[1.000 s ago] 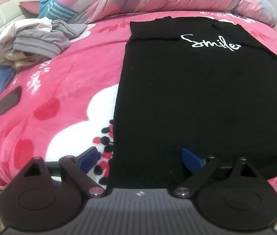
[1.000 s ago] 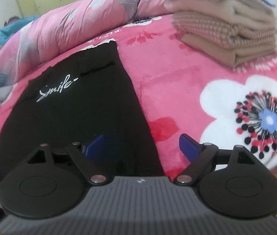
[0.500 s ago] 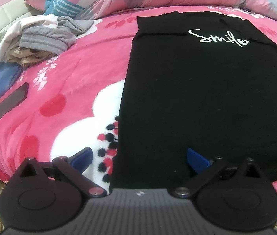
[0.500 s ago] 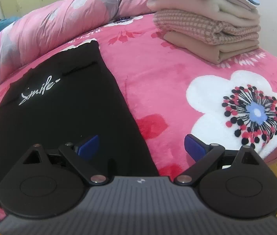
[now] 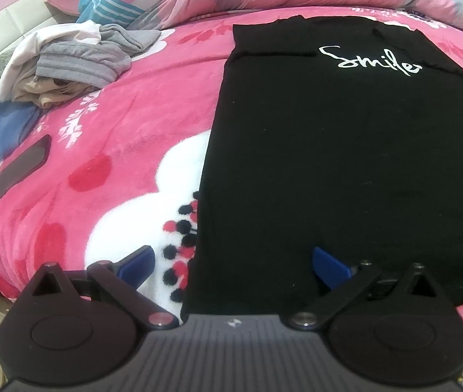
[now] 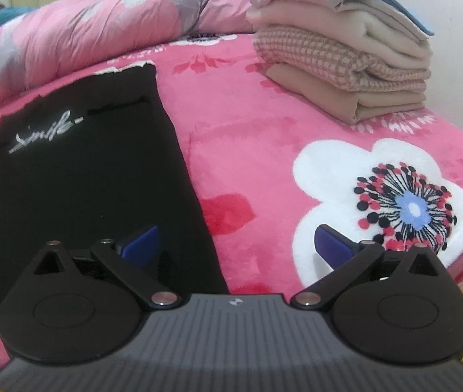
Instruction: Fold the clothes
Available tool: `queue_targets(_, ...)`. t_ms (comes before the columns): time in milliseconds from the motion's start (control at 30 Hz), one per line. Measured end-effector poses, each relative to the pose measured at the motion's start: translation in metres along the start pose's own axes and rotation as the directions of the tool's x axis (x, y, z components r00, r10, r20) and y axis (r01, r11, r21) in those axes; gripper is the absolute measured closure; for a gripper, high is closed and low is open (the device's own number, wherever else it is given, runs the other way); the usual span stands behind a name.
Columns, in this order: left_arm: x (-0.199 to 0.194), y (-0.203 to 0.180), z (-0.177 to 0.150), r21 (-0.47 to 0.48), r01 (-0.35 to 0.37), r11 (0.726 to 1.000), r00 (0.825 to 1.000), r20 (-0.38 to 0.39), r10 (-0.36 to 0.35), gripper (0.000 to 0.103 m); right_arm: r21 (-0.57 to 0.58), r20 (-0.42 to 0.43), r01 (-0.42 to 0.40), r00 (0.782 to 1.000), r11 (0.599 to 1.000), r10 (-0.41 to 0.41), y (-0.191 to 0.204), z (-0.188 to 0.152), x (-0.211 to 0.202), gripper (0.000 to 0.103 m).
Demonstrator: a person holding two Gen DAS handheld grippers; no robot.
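Note:
A black T-shirt [image 5: 346, 163] with white "Smile" lettering lies flat on the pink flowered blanket [image 5: 127, 137], its sides folded in. My left gripper [image 5: 231, 259] is open over the shirt's near left edge, one blue fingertip above the blanket and the other above the black cloth. In the right wrist view the same T-shirt [image 6: 84, 170] fills the left side. My right gripper [image 6: 236, 241] straddles its near right edge with its jaws opening. Nothing is pinched between the pads of either gripper.
A heap of unfolded clothes [image 5: 68, 62] and a blue cloth [image 5: 2, 130] lie at the far left, with a dark flat slab [image 5: 19, 170] nearer. A stack of folded clothes [image 6: 339, 62] sits at the far right. A rolled pink quilt [image 6: 100, 23] runs along the back.
Both grippers' jaws have spread wider. The right wrist view has swung to the right, bringing more blanket and the folded stack into view. The left view has barely shifted.

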State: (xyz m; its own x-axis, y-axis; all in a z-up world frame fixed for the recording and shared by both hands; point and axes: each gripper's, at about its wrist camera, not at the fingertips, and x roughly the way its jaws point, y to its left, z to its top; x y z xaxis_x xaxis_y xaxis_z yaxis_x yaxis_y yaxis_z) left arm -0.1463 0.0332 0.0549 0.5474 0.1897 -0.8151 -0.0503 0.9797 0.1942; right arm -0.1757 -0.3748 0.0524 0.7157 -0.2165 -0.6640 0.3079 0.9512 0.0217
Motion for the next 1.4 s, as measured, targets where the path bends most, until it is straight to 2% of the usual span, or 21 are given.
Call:
queue_targets(333,0.0,0.0,0.0,-0.001,-0.01,1.0,1.0,0.0,0.01,0.0,-0.036,0.003,-0.003,1.0,0.999,0.003,0.003,-0.002,0.001,0.001)
queue_targets(533,0.0,0.006,-0.004,-0.035,0.017,0.999,1.0,0.007,-0.016,0.0,-0.077,0.02,-0.015,1.0,0.997,0.016,0.013,-0.004,-0.002,0.001)
queue_targets(633,-0.003,0.015,-0.013,-0.047,0.06,0.997,0.997,0.052,-0.058,0.0,-0.114,0.056,0.003,0.998,0.994,0.004,0.015,-0.005,-0.007,0.001)
queue_targets(833,-0.013,0.028,-0.039,0.014,0.14,0.99,0.979,0.147,-0.141,0.0,-0.176,0.142,0.049,0.99,0.983,-0.024,0.015,-0.009,-0.014,0.001)
queue_targets(1133,-0.02,0.029,-0.05,0.037,0.205,0.978,0.958,0.197,-0.208,0.0,-0.131,0.096,0.04,0.995,0.991,-0.028,0.016,-0.015,-0.007,0.001)
queue_targets(1400,-0.014,0.031,-0.049,-0.002,0.266,0.964,0.943,0.206,-0.26,0.0,-0.043,0.018,-0.069,0.997,0.997,0.07,0.015,-0.024,0.005,0.001)
